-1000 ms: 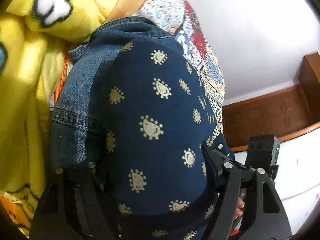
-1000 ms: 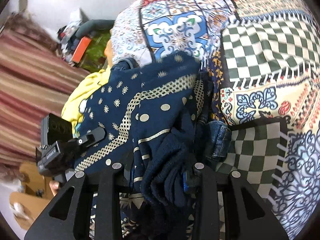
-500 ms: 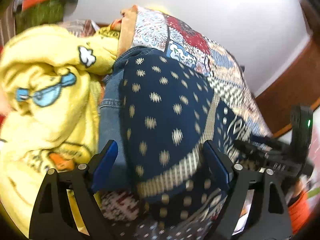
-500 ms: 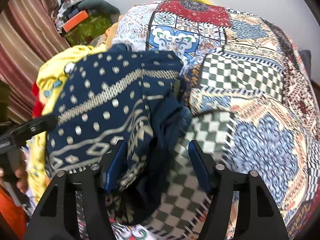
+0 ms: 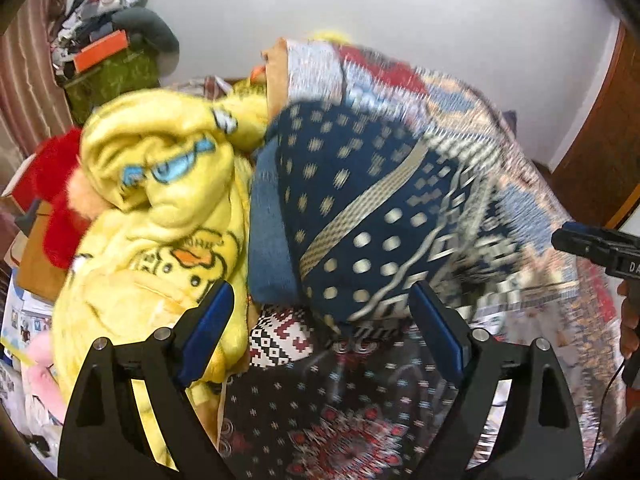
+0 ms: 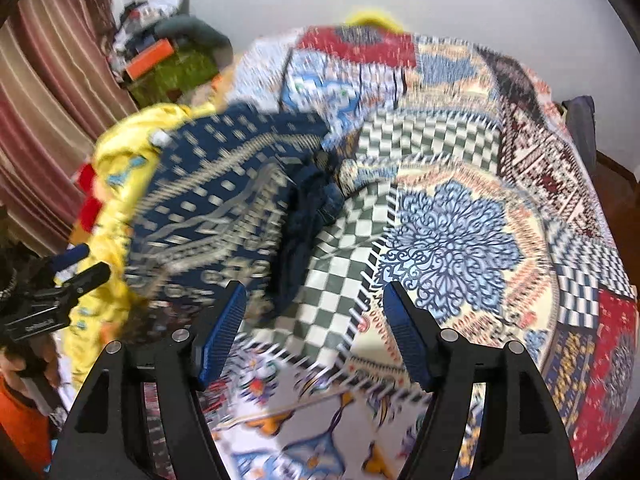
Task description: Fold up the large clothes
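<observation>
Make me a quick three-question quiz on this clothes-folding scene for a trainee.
1. True or false: the left claw grips the navy garment.
2. What lies directly left of the navy garment in the left wrist view? A) yellow blanket B) white towel C) black bag
3. Name the surface that the navy garment lies on.

Key
1. False. Both the left claw and the right claw have nothing between their pads.
2. A, the yellow blanket.
3. The patchwork bedspread.
</observation>
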`<state>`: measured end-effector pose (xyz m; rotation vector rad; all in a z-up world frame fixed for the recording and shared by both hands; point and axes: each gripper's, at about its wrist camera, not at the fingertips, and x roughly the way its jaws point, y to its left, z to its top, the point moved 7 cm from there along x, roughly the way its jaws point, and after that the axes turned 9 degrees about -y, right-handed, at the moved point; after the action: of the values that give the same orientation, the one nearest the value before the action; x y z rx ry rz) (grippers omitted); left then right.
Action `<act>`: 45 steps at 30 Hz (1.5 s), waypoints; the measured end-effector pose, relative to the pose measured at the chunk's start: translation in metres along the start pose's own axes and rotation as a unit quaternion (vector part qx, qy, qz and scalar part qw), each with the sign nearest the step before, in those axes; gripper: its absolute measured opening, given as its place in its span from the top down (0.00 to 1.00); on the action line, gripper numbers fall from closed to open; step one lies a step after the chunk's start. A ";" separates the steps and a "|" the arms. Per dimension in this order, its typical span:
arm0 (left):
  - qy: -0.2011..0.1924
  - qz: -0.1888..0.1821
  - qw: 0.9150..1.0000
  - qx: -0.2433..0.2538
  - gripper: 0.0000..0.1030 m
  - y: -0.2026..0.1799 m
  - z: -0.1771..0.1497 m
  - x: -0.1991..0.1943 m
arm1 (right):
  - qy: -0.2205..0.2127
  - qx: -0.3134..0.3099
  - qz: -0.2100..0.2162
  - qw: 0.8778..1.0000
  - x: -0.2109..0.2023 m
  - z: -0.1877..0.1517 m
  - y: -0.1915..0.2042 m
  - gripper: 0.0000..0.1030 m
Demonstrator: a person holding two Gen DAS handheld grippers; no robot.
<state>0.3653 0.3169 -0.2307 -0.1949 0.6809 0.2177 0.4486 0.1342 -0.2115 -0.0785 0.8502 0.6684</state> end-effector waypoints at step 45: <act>-0.384 0.017 0.922 0.032 0.09 -0.101 0.001 -0.336 | -0.384 -0.073 -0.056 0.919 -0.305 -0.024 0.126 0.18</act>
<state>0.1381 0.1747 -0.0043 -0.0229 -0.0929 0.2809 0.2171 0.0698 0.0153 0.0050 0.0343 0.5840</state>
